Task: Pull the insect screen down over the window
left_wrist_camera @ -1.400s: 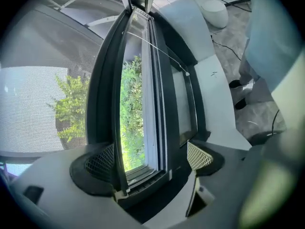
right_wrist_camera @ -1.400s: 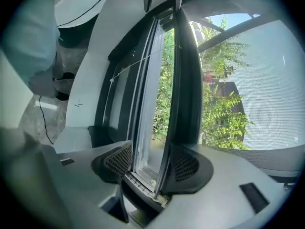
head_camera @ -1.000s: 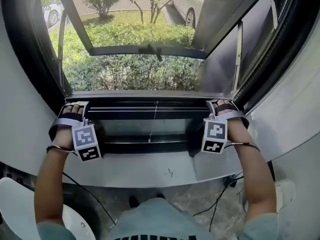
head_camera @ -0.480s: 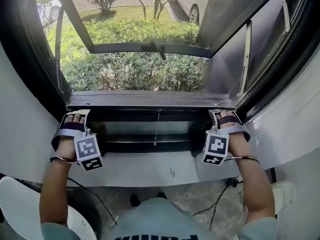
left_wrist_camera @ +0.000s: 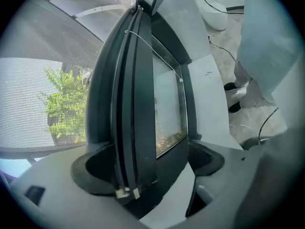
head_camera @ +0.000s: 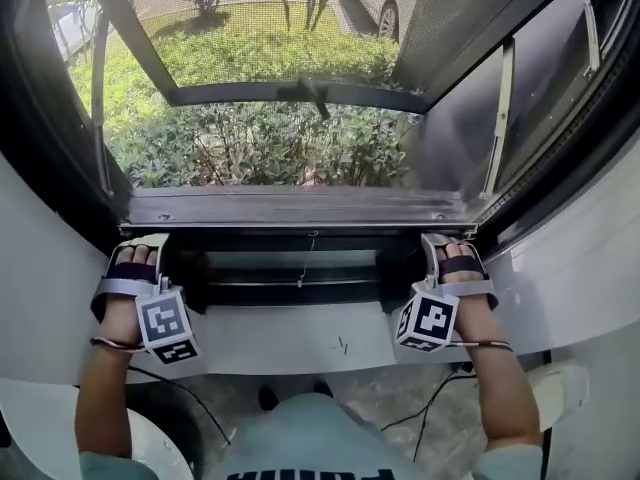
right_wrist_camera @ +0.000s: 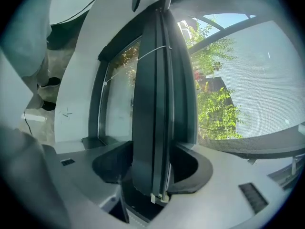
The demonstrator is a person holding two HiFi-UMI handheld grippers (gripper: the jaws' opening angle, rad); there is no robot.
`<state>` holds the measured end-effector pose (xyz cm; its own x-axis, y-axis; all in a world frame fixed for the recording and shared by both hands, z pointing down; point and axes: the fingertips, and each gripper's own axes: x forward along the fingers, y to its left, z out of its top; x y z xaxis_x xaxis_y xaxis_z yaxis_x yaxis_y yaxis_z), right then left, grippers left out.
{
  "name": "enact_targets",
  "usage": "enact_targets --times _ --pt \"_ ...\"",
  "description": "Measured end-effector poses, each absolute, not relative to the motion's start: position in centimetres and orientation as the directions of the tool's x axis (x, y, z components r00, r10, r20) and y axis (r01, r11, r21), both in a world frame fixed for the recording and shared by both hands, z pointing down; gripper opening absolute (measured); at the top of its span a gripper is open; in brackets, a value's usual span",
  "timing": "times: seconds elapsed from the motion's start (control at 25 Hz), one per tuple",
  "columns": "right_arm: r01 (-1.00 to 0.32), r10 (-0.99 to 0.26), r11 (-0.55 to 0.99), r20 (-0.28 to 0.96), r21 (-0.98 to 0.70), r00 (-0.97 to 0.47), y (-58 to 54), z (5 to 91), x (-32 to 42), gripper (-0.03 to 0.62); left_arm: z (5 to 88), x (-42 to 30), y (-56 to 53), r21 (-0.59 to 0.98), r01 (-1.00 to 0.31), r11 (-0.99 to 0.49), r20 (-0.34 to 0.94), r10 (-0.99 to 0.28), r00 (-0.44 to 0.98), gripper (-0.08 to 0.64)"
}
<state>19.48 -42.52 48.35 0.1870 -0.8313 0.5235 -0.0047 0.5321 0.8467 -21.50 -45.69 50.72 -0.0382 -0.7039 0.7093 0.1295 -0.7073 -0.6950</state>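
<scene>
The insect screen's dark bottom bar (head_camera: 300,236) runs across the window just above the lower frame, and its mesh (head_camera: 280,158) stretches up over the opening. My left gripper (head_camera: 135,256) is shut on the bar's left end. My right gripper (head_camera: 450,256) is shut on its right end. In the left gripper view the bar (left_wrist_camera: 136,104) passes between the jaws of the left gripper (left_wrist_camera: 145,163). The right gripper view shows the same bar (right_wrist_camera: 155,89) clamped in the right gripper (right_wrist_camera: 152,168). A thin white pull cord (head_camera: 307,258) hangs from the bar's middle.
A white sill (head_camera: 300,340) lies below the window frame. Beyond the mesh, an open sash (head_camera: 290,96) tilts outward over shrubs (head_camera: 260,148). White wall panels flank the window. A white seat (head_camera: 30,428) stands at the lower left, and cables (head_camera: 440,408) trail on the floor.
Both grippers and the bar they hold have moved down toward the sill. More mesh now covers the opening.
</scene>
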Motion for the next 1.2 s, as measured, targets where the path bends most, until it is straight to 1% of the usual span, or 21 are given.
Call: enact_targets --times 0.04,0.24,0.28,0.36,0.4,0.56,0.76,0.92,1.0,1.08,1.12,1.2 --pt "-0.007 -0.83 0.533 0.524 0.846 0.192 -42.5 48.4 19.5 0.237 50.8 -21.5 -45.6 -0.694 0.128 -0.709 0.71 -0.703 -0.041 0.446" --pt "0.001 -0.836 0.522 0.512 0.853 0.198 -43.5 48.5 19.7 0.234 51.0 -21.2 -46.4 -0.723 0.109 -0.682 0.684 -0.729 -0.028 0.446" --pt "0.004 -0.847 0.506 0.495 0.863 0.195 -43.8 48.4 19.7 0.225 51.0 -21.1 -46.8 -0.738 0.102 -0.667 0.669 -0.743 -0.02 0.446" --pt "0.009 -0.871 0.465 0.455 0.885 0.186 -44.2 48.1 19.7 0.171 51.1 -20.9 -47.2 -0.764 0.079 -0.641 0.643 -0.766 0.001 0.446" --pt "0.008 -0.883 0.443 0.435 0.896 0.177 -44.2 48.1 19.7 0.164 51.2 -20.7 -47.3 -0.775 0.061 -0.629 0.631 -0.776 0.014 0.446" --pt "-0.013 -0.916 0.379 0.377 0.925 0.134 -44.3 47.8 19.6 0.16 51.2 -20.3 -47.5 -0.816 -0.02 -0.577 0.576 -0.816 0.058 0.448" --pt "-0.002 -0.908 0.393 0.388 0.92 0.155 -43.7 47.5 19.4 0.161 50.8 -19.8 -46.9 -0.799 -0.111 -0.592 0.582 -0.806 0.105 0.448" --pt "-0.02 -0.915 0.373 0.372 0.927 0.155 -43.3 46.9 19.7 0.161 50.3 -19.7 -47.0 -0.804 -0.142 -0.578 0.567 -0.816 0.109 0.448" --pt "-0.087 -0.93 0.328 0.337 0.941 0.145 -42.6 46.1 19.7 0.161 49.8 -19.4 -46.5 -0.791 -0.225 -0.569 0.555 -0.822 0.129 0.448" --pt "-0.234 -0.949 0.268 0.298 0.935 0.102 -41.4 45.1 19.1 0.161 49.0 -18.5 -45.4 -0.72 -0.393 -0.572 0.541 -0.817 0.199 0.446" --pt "-0.34 -0.957 0.244 0.282 0.908 0.068 -40.7 44.7 18.6 0.161 48.4 -17.7 -44.7 -0.646 -0.497 -0.579 0.527 -0.81 0.258 0.446" --pt "-0.58 -0.966 0.22 0.258 0.784 -0.018 -39.1 44.2 17.3 0.161 47.2 -15.8 -42.8 -0.424 -0.693 -0.583 0.454 -0.799 0.394 0.443"
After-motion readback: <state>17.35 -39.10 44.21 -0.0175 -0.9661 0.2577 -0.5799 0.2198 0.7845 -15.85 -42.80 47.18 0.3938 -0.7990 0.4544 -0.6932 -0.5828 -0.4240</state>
